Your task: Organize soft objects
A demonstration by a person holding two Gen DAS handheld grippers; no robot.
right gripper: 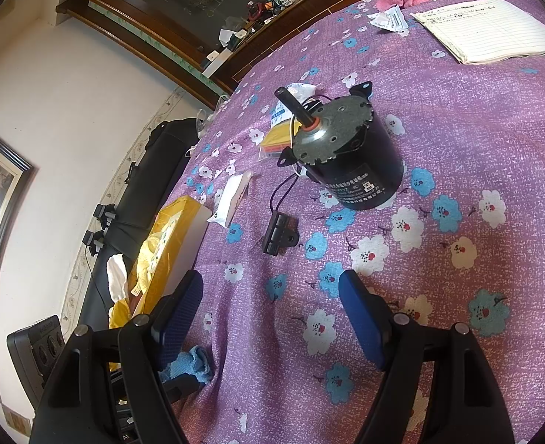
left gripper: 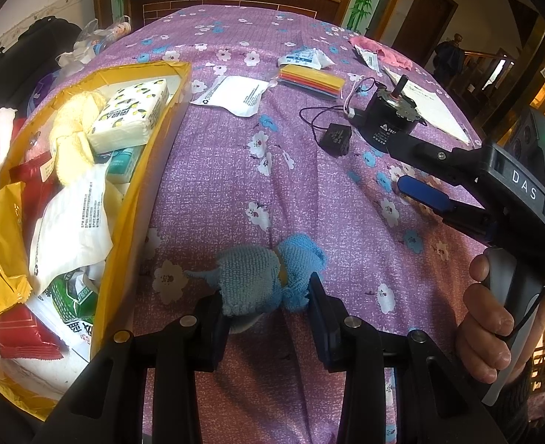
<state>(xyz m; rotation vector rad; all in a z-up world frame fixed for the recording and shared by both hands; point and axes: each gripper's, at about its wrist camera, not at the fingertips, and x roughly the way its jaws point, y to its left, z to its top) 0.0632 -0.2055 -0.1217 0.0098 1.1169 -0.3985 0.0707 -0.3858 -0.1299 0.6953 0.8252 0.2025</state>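
Observation:
A small blue terry cloth (left gripper: 261, 281), bunched up, lies on the purple flowered bedspread (left gripper: 235, 192) with my left gripper (left gripper: 266, 310) shut on it, a pad pressing each side. The same blue cloth (right gripper: 191, 364) shows at the lower left of the right wrist view. A yellow box (left gripper: 154, 155) to the left holds a yellow towel (left gripper: 72, 125), tissue packs and packets. My right gripper (left gripper: 398, 164) hovers open over the bedspread at the right, held by a hand (left gripper: 487, 329). In its own view the right gripper (right gripper: 272, 296) has nothing between its blue pads. A pink cloth (left gripper: 394, 55) lies far back.
A black motor (right gripper: 346, 155) with its wire and a small black block (right gripper: 278, 236) stands ahead of the right gripper. Farther off lie a white packet (left gripper: 235, 94), a stack of coloured sheets (left gripper: 313, 79) and a lined notebook (right gripper: 494, 26). A dark bag sits beyond the bed's left edge.

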